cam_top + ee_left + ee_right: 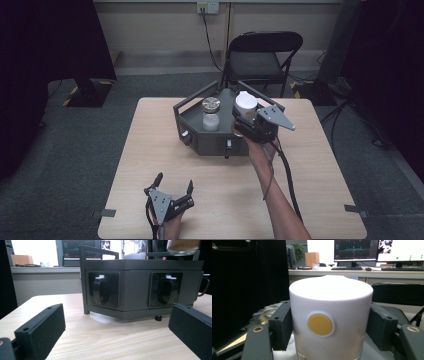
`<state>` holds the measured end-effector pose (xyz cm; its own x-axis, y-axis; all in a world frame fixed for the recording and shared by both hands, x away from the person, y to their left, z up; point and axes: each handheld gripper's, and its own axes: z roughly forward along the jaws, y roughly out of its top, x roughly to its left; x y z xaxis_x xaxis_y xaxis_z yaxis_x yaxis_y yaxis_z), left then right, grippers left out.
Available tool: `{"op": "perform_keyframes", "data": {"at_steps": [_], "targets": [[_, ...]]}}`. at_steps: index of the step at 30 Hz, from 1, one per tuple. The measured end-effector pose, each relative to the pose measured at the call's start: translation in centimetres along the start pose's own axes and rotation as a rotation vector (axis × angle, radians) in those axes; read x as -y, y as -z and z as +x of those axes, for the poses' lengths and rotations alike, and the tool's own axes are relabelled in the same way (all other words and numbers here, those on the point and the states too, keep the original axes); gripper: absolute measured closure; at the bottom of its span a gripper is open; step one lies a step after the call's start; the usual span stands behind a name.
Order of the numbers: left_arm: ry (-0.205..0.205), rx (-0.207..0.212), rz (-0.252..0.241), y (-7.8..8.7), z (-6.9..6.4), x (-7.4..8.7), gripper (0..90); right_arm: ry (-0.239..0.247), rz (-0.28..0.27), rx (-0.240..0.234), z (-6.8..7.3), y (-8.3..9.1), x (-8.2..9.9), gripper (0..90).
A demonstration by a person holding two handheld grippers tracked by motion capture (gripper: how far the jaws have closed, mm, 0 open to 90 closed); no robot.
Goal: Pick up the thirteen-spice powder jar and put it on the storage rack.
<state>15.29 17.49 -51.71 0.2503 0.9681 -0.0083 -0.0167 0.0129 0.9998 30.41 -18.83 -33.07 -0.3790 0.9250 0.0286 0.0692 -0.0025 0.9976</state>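
A: Nearest to us, the left hand-held gripper (175, 186) rests low on the pale wood-grain worktop (150, 150), its jaws spread wide with nothing between them. In the left gripper view we see two blocky black pads (41, 330), matte, and both are cut off at the frame's edge.

B: Past them we get the dark grey rack (212, 135), an angular metal box with a rail frame above it. Its front holds two recessed glossy black handles (100, 291), each topped by a small white tab. We can read no writing on it.

A: Over its right side, the right hand-held gripper (239, 121) is clamped on the white-capped jar (245, 104), held just above the rack's top. In the right gripper view the smooth white cap (330, 315) has a round yellow dot (320, 324) on its front, and a strip of clear glass shows under it. We cannot make out what is inside, since the jar's body is cut off below.

B: In the left gripper view its bottom is a blur at the top edge. A second jar (210, 115), metal-lidded, stands on the rack to the left of it, apart.

A: Farthest back, a black folding chair (262, 57) stands behind the worktop. The monitors (354, 250) beyond are too small for us to read.
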Motion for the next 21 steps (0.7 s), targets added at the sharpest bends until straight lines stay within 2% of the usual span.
{"op": "perform_keyframes", "data": {"at_steps": [4,11,21], "targets": [[0.0,0.001,0.0,0.0,0.0,0.0,0.2,0.008,0.018,0.027,0.1,-1.4,0.1,29.9],[0.0,0.001,0.0,0.0,0.0,0.0,0.2,0.024,0.012,0.063,0.8,-2.8,1.1,29.9],[0.0,0.001,-0.001,0.0,0.0,0.0,0.1,0.029,0.025,0.087,0.9,-3.7,2.0,29.9]]}}
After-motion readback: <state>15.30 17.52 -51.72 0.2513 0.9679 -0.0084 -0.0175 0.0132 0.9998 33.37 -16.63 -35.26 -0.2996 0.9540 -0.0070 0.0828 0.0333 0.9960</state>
